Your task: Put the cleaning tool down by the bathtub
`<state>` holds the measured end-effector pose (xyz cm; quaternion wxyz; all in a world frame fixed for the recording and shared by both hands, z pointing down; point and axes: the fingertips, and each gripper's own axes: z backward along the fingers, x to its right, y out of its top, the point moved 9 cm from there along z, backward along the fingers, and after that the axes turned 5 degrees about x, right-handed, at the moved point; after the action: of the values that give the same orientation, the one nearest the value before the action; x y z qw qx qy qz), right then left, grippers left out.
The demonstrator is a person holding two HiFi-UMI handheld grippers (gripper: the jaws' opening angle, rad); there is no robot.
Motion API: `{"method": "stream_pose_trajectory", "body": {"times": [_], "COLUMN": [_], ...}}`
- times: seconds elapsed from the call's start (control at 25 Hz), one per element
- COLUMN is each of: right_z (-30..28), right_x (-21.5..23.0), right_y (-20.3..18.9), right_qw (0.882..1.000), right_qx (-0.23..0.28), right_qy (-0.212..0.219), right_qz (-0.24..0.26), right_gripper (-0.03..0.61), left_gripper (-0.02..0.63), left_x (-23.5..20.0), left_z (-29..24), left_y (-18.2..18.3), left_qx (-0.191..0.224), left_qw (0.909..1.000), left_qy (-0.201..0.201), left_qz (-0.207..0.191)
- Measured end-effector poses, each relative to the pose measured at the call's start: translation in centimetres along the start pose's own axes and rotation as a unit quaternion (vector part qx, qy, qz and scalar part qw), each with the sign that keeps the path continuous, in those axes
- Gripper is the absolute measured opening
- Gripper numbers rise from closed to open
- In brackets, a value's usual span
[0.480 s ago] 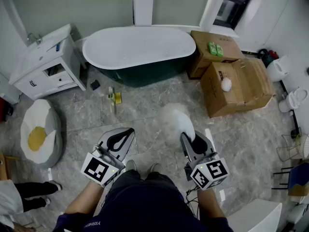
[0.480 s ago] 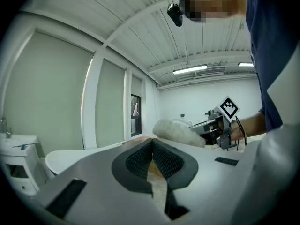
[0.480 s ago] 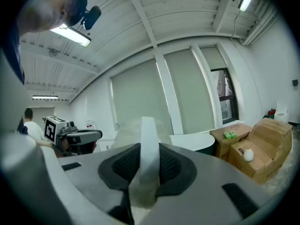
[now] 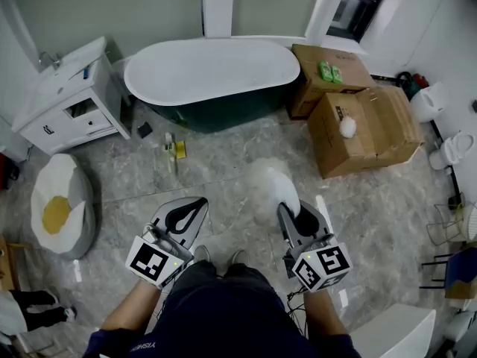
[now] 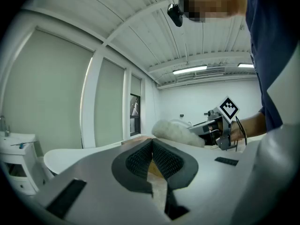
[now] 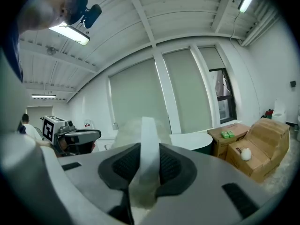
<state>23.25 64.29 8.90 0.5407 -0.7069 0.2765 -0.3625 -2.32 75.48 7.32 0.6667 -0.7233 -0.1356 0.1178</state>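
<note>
A white fluffy cleaning tool (image 4: 274, 185) with a white flat handle (image 6: 148, 149) sticks forward out of my right gripper (image 4: 292, 215), which is shut on the handle. Its fluffy head (image 5: 177, 131) also shows in the left gripper view, beside my right gripper (image 5: 220, 128). My left gripper (image 4: 186, 216) hangs level with it on the left, shut with nothing between its pads (image 5: 152, 159). The white bathtub (image 4: 211, 71) with its dark green outside stands ahead against the wall, well beyond both grippers. In the right gripper view the bathtub (image 6: 190, 138) lies past the handle.
A white sink cabinet (image 4: 71, 99) stands left of the tub, and cardboard boxes (image 4: 358, 121) stand right of it. Small items (image 4: 174, 150) lie on the tiled floor before the tub. An egg-shaped cushion (image 4: 61, 203) lies at left. A toilet (image 4: 453, 151) is at far right.
The view has shifted slightly; the tub and boxes sit a little further left. Both grippers hold as before.
</note>
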Motion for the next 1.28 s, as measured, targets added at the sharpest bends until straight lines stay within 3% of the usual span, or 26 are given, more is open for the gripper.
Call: {"method": "stream_pose_trajectory", "body": {"times": [0.64,1.28], "right_z": [0.2,1.6], "right_x": [1.2,6.9], "right_y": [-0.5,-0.5], "right_qw": [1.0,1.0], "right_qx": [-0.008,-0.01], "right_qy": [0.003,0.018], "right_qz": [-0.006,-0.004], "right_gripper": [0.095,0.095], "left_gripper": [0.029,0.03], "left_x": [0.5,3.3], "left_z": [-0.9,-5.4], "left_y": [-0.5,-0.4], "left_qx": [-0.015,-0.019], "left_qw": [0.9999,0.9996], "left_qy": [-0.002,0.02], "left_qz": [0.001,0.002]}}
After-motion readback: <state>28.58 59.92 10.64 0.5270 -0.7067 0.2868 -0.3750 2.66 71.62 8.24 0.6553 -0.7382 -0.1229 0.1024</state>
